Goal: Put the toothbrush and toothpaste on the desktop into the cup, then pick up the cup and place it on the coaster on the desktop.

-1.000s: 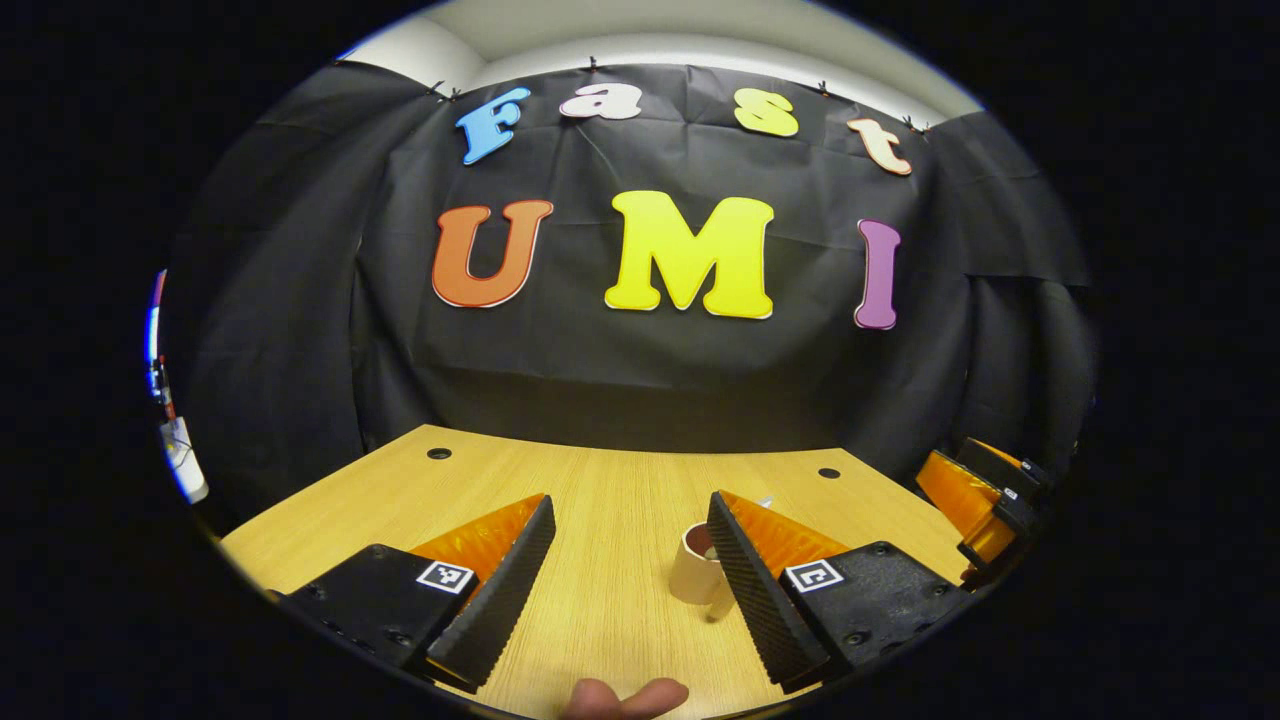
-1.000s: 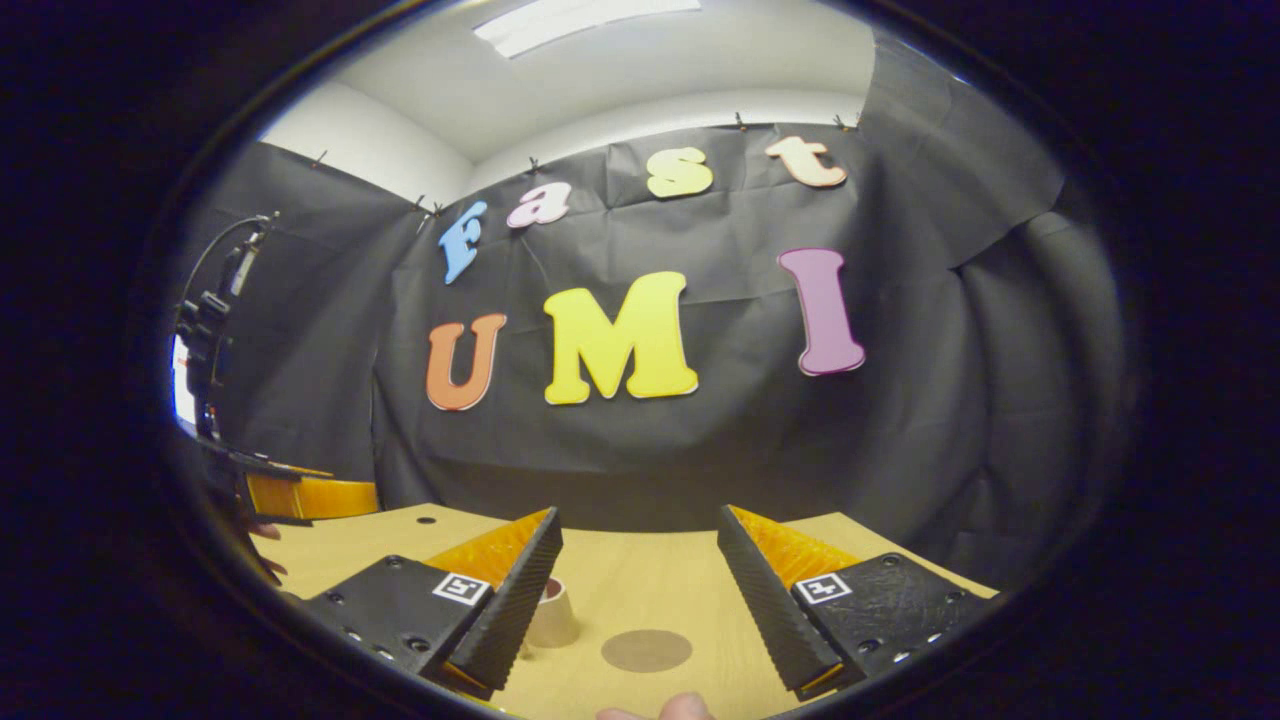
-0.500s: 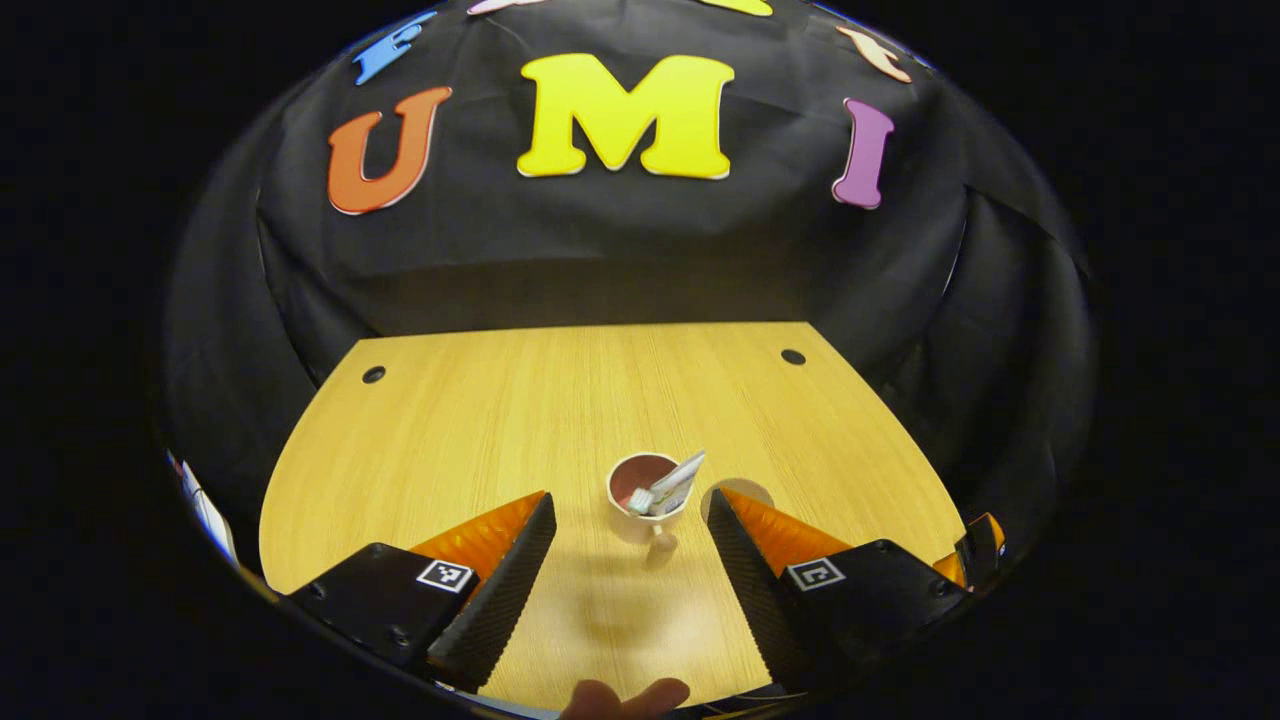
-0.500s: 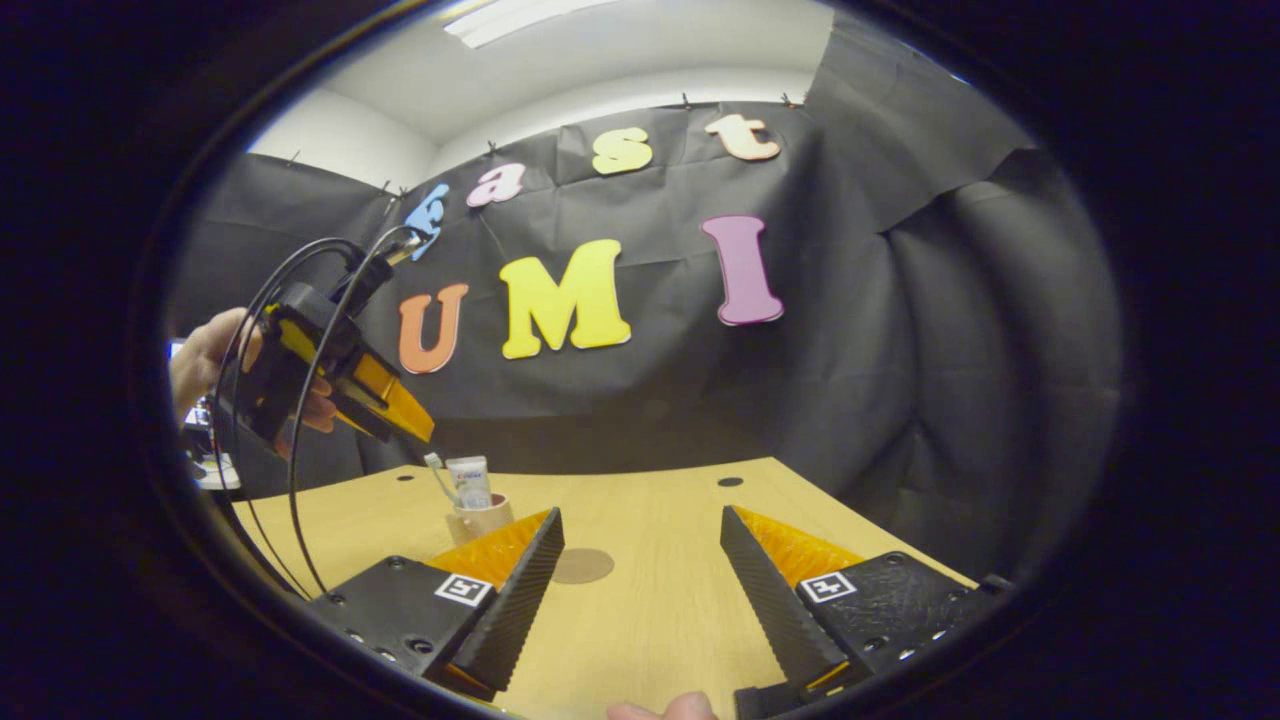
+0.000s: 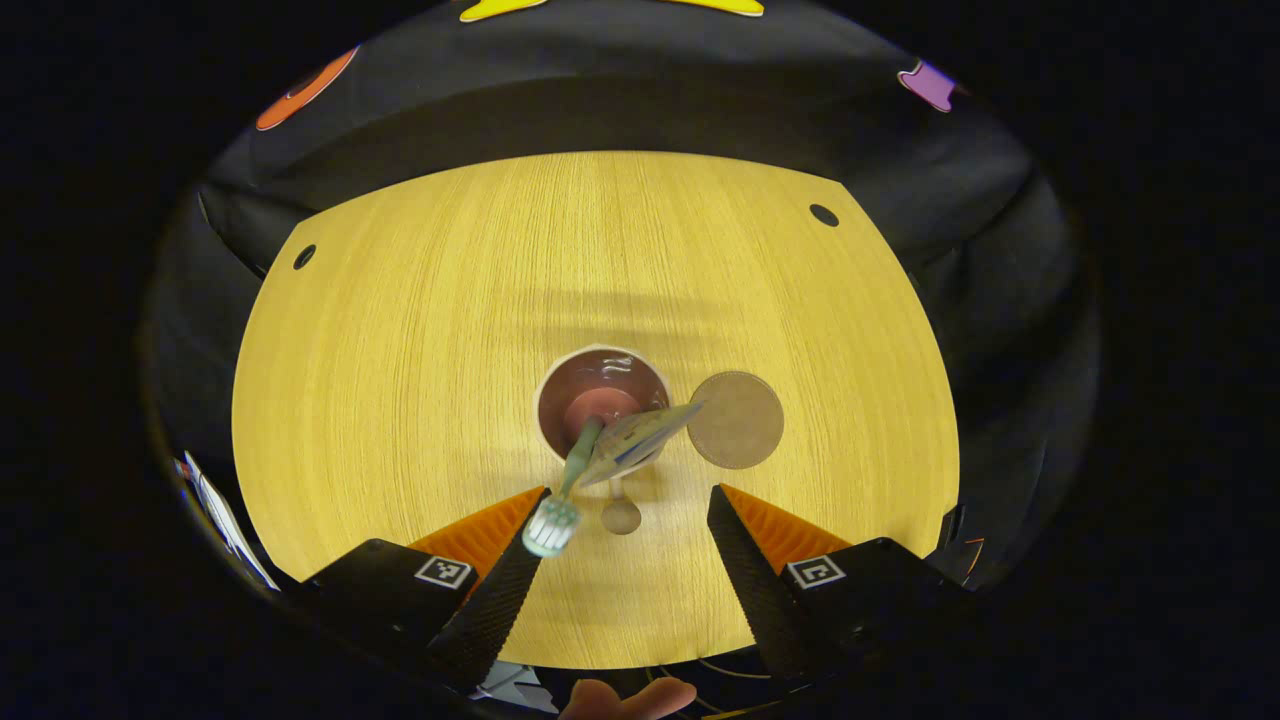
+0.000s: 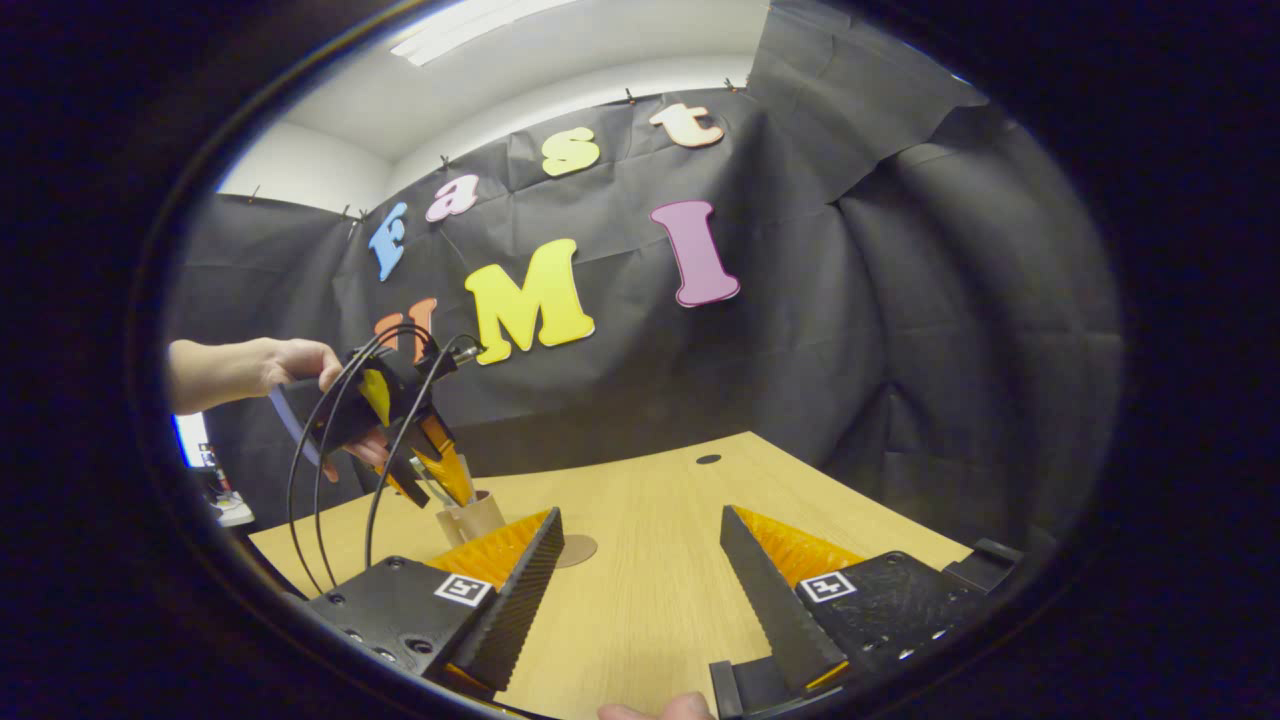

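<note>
- My left gripper hangs above the cup, pointing straight down, jaws spread wide and gripping nothing.
- The toothbrush and toothpaste stand inside the cup, which sits on the desktop just beside the coaster.
- My right gripper hovers low over the desktop, jaws apart, empty.

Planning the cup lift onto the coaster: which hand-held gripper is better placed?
Left. The left hand-held gripper hangs open directly above the cup, beside the coaster. The right hand-held gripper sits farther off.
</note>
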